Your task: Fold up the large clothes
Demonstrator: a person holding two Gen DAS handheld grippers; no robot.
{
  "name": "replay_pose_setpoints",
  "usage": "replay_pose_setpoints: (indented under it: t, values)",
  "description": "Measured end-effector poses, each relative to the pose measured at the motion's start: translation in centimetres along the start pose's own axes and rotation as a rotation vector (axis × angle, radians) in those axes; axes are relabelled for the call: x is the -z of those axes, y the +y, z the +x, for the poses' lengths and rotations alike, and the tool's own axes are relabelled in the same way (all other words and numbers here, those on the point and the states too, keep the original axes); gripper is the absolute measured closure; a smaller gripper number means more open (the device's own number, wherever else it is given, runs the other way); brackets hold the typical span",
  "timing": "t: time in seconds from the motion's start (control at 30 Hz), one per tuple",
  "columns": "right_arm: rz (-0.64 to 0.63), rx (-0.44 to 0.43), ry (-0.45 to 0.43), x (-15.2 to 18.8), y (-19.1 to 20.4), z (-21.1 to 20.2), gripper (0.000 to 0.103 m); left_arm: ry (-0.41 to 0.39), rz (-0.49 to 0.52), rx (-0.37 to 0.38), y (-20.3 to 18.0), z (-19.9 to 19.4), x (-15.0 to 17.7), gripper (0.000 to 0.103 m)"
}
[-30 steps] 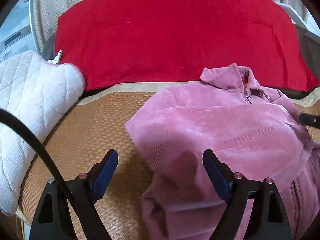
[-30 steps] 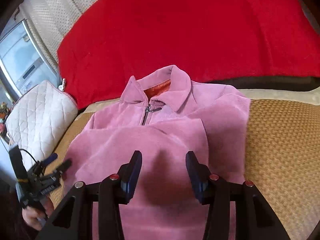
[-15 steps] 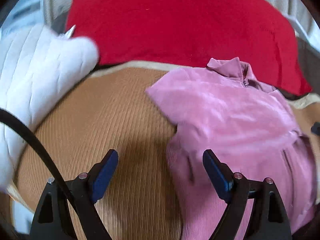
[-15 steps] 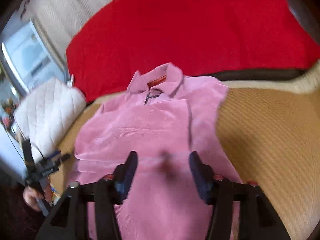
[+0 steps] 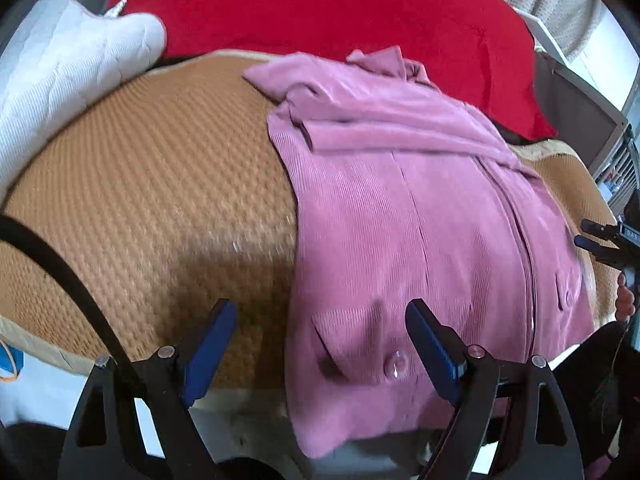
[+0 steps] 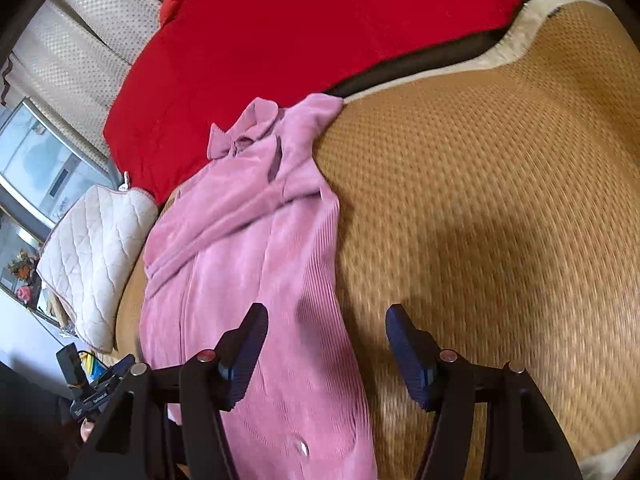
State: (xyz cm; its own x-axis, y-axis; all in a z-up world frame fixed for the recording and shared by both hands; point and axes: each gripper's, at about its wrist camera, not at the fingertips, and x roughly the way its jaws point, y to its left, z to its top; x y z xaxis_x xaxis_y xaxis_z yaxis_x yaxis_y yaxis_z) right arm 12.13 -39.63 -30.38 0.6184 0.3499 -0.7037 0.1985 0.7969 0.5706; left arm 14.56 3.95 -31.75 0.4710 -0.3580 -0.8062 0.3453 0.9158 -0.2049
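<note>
A pink corduroy jacket (image 5: 420, 208) lies lengthwise on the tan woven mat (image 5: 152, 184), sleeves folded in, collar at the far end, hem hanging over the near edge. It also shows in the right wrist view (image 6: 248, 264). My left gripper (image 5: 320, 344) is open and empty above the jacket's lower left edge. My right gripper (image 6: 324, 352) is open and empty above the jacket's lower right edge. The right gripper shows at the right edge of the left wrist view (image 5: 600, 240); the left gripper shows at the lower left of the right wrist view (image 6: 100, 384).
A red blanket (image 5: 320, 4) covers the far end of the bed, also in the right wrist view (image 6: 304, 28). A white quilted pillow (image 5: 60, 68) lies at the far left, also in the right wrist view (image 6: 92, 252). The mat's near edge (image 5: 44, 352) drops off to the floor.
Both grippers have pulled back toward the near edge and apart, left to the left side, right to the right side. The jacket now lies stretched out longer, its hem in view.
</note>
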Motion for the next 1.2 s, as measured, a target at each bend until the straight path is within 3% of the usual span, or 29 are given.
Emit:
replay_pose_setpoints:
  t: [0.13,0.4,0.47,0.5,0.53,0.57,0.6,0.67,0.7,0.73,0.87,0.9,0.93,1.0,1.07,1.1,1.17,1.2]
  values:
    - [-0.011,0.034,0.050,3.1,-0.6,-0.4,0.037,0.065,-0.019,-0.030,-0.4,1.1,0.9,0.016]
    - [-0.080,0.081,0.164,8.1,1.7,0.7,0.037,0.286,-0.126,0.015,-0.5,4.7,4.4,0.016]
    - [-0.107,0.118,0.211,9.1,2.3,1.7,0.039,0.301,-0.132,0.025,-0.6,5.0,4.8,0.016]
    - [-0.114,0.125,0.226,9.3,2.5,2.1,0.046,0.296,-0.132,0.036,-0.7,5.1,4.8,0.016]
    - [-0.124,0.134,0.248,9.6,2.8,2.5,0.064,0.284,-0.139,0.047,-0.6,4.9,4.8,0.016]
    - [-0.138,0.152,0.258,9.7,3.1,2.7,0.072,0.270,-0.152,0.060,-0.4,4.8,4.9,0.016]
    - [-0.153,0.174,0.264,9.7,3.4,2.8,0.075,0.259,-0.170,0.078,-0.2,4.8,4.8,0.019]
    - [-0.195,0.193,0.275,9.5,4.3,2.9,0.087,0.259,-0.195,0.099,0.3,5.0,4.9,0.047]
    - [-0.210,0.190,0.277,9.4,4.7,2.8,0.088,0.263,-0.202,0.105,0.4,5.1,5.0,0.069]
    - [-0.223,0.182,0.272,9.2,5.0,2.5,0.089,0.263,-0.211,0.111,0.6,5.1,5.1,0.079]
    - [-0.232,0.170,0.279,8.4,5.0,2.2,0.088,0.260,-0.232,0.127,1.3,4.7,5.4,0.079]
    - [-0.227,0.169,0.289,8.5,4.9,2.3,0.085,0.263,-0.233,0.123,1.4,4.7,5.4,0.072]
    - [-0.209,0.168,0.300,8.6,4.7,2.4,0.082,0.275,-0.235,0.122,1.5,4.8,5.5,0.050]
    - [-0.187,0.182,0.321,9.1,4.2,2.5,0.071,0.322,-0.247,0.131,2.1,5.5,5.7,0.028]
    - [-0.184,0.176,0.346,9.7,4.0,2.9,0.070,0.350,-0.247,0.129,2.2,6.0,6.2,0.029]
    - [-0.187,0.178,0.353,9.9,4.0,3.2,0.070,0.353,-0.254,0.127,2.5,6.0,6.3,0.031]
    - [-0.212,0.172,0.350,10.2,4.4,3.6,0.070,0.355,-0.280,0.148,3.3,6.1,6.7,0.071]
    - [-0.221,0.164,0.341,10.2,4.6,3.5,0.078,0.360,-0.294,0.167,3.6,6.1,6.8,0.097]
